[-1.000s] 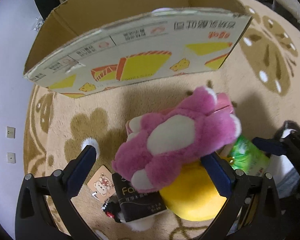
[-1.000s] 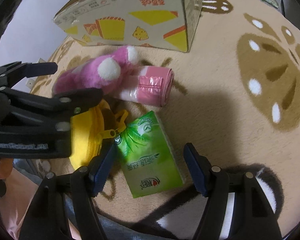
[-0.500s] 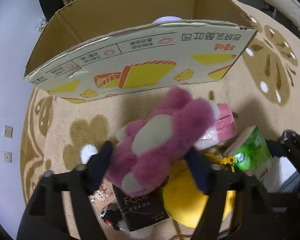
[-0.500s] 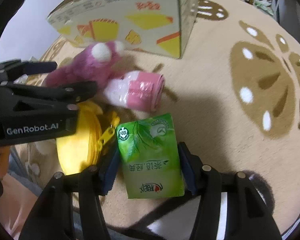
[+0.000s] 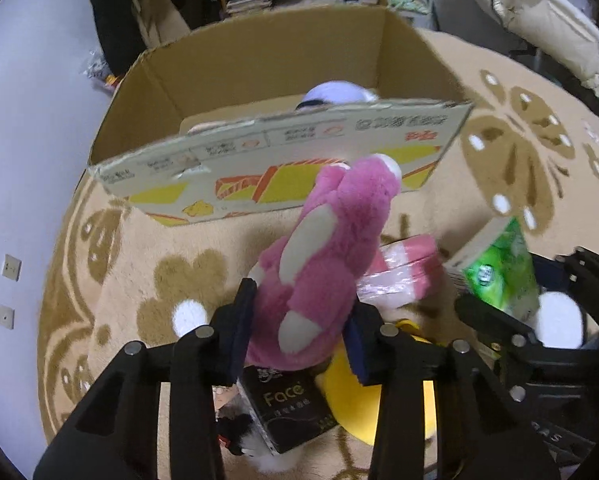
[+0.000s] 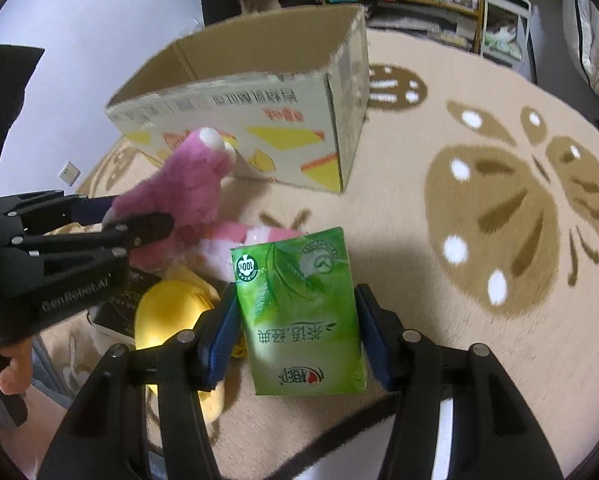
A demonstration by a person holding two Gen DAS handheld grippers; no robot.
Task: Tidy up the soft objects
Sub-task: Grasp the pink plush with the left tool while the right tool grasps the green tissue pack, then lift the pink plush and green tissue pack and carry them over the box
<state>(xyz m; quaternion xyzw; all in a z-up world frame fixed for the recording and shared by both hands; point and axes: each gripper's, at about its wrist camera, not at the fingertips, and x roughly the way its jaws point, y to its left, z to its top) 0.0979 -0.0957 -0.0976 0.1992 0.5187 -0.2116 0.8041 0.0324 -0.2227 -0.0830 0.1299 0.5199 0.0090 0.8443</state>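
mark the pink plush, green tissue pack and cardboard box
pink plush (image 5: 323,264), left wrist view, belly.
green tissue pack (image 6: 299,316), right wrist view, front face.
cardboard box (image 5: 283,152), left wrist view, printed front wall.

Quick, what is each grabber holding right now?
Left gripper: shut on the pink plush toy, lifted off the rug.
Right gripper: shut on the green tissue pack.
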